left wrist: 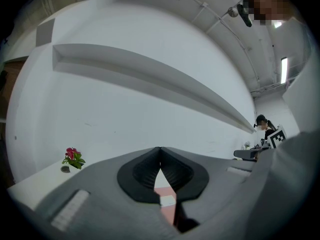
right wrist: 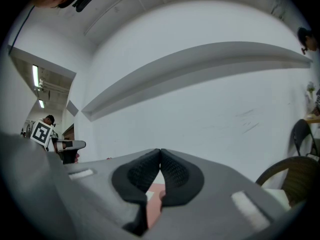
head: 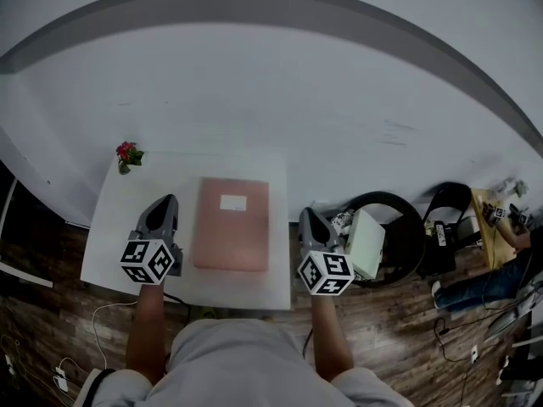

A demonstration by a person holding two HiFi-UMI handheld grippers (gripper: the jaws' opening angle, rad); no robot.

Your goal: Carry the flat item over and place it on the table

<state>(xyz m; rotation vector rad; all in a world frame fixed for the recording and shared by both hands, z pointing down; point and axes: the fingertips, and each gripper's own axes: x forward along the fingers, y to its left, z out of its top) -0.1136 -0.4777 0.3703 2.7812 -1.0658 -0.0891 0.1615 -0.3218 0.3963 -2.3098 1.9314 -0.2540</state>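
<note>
The pink flat item [head: 231,225] lies on the white table [head: 114,214], long axis running away from the person, flanked by the left gripper [head: 164,203] and right gripper [head: 306,216], both closed and empty, the left appearing marginally nearer.

Small red-flowered plant [head: 127,154] at far left. Black chair [head: 411,236] at right holds white box [head: 366,244]. 2nd black chair [head: 450,200] beside it. Seated person [head: 484,285] beyond. Wooden floor [head: 42,329].
</note>
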